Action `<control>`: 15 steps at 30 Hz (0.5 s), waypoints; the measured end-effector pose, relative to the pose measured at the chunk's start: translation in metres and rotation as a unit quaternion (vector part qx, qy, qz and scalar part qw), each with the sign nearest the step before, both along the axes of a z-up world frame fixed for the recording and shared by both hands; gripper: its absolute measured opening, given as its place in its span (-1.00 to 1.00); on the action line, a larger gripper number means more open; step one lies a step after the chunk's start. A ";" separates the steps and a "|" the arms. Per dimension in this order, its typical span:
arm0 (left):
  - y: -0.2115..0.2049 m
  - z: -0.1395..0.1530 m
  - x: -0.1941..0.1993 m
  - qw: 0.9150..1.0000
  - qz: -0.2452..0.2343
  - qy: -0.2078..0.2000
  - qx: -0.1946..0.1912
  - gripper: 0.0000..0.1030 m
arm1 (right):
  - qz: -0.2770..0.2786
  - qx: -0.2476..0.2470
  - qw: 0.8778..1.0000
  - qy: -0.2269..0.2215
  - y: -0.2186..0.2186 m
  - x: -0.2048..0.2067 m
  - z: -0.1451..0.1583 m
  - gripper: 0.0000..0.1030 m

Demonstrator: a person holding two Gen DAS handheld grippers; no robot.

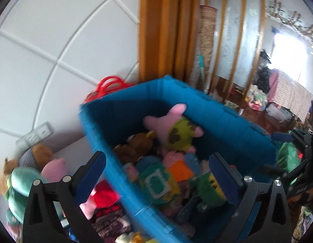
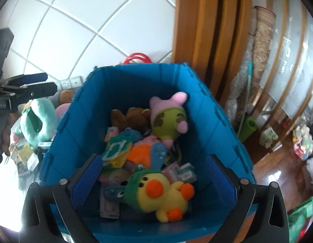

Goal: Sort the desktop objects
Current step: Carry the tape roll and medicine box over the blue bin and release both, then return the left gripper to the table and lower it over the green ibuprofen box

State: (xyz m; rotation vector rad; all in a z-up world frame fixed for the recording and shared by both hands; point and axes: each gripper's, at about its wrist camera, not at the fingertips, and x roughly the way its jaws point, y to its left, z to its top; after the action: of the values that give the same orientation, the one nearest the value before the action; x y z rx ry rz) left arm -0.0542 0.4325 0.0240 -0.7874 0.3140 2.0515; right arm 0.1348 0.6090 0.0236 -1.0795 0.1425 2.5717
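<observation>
Right gripper (image 2: 154, 174) hung over the blue bin (image 2: 215, 121), jaws spread wide, holding nothing. The yellow duck plush (image 2: 162, 194) lay between and just below them on the pile, likely just dropped there for sorting. Ahead of the jaws sat the pink-and-green plush (image 2: 168, 119) and brown bear (image 2: 132, 115). Left gripper (image 1: 156, 170) straddled the bin's near wall (image 1: 120, 182), jaws also wide and empty. Teal plush (image 1: 18, 184) and other unsorted toys stayed outside, left of its jaws, probably next.

no legible text, small packets (image 2: 181, 171) in blue bin (image 2: 207, 109) print too blurred to read
</observation>
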 end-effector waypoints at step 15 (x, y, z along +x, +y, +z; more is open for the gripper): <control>-0.300 -0.166 -0.014 0.963 0.236 -0.088 -0.095 1.00 | 0.182 -0.010 0.983 -0.009 -0.185 -0.082 -0.016 0.99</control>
State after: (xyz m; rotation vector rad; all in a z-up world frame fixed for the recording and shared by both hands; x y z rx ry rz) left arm -0.0677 0.1321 -0.1424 -1.2504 0.2395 2.3930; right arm 0.0525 0.4242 0.0074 -1.2330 -0.0387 2.8854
